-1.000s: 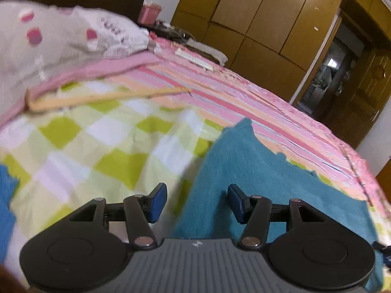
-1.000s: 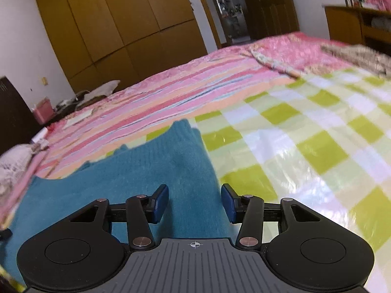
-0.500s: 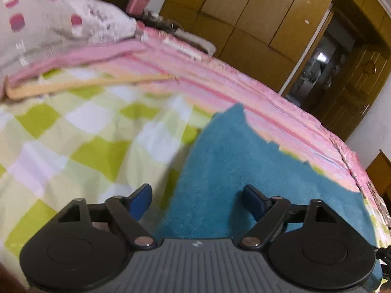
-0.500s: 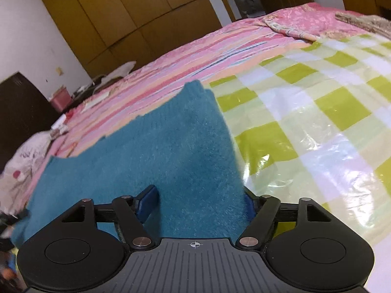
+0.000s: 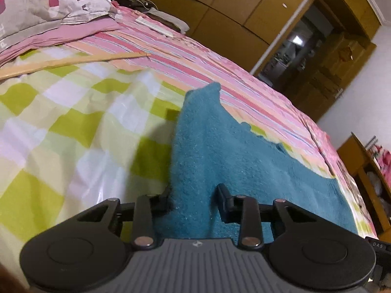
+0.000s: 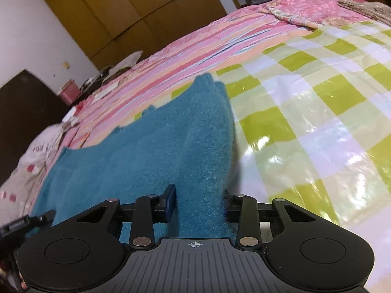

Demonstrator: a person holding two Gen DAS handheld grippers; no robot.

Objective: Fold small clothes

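Note:
A fuzzy teal garment (image 5: 244, 161) lies spread on a green-and-white checked plastic sheet (image 5: 61, 127) on the bed. My left gripper (image 5: 194, 201) is closed on the garment's near left edge, cloth bunched between the fingers. In the right wrist view the same teal garment (image 6: 151, 151) fills the middle. My right gripper (image 6: 199, 202) is closed on its near right edge, and a raised fold of cloth stands between the fingers. Each gripper holds one near corner; the far sleeve ends lie flat.
A pink striped bedsheet (image 5: 220, 70) lies beyond the checked sheet. A grey dotted pillow (image 5: 44, 7) and a pink cloth lie at the far left. Wooden wardrobes (image 5: 232, 7) and a doorway (image 5: 293, 48) stand behind the bed. A crumpled pink quilt (image 6: 317, 9) lies far right.
Both grippers moved forward onto the garment's near edge, opened wide half a second ago, and have now closed on the cloth, which is bunched up between the fingers.

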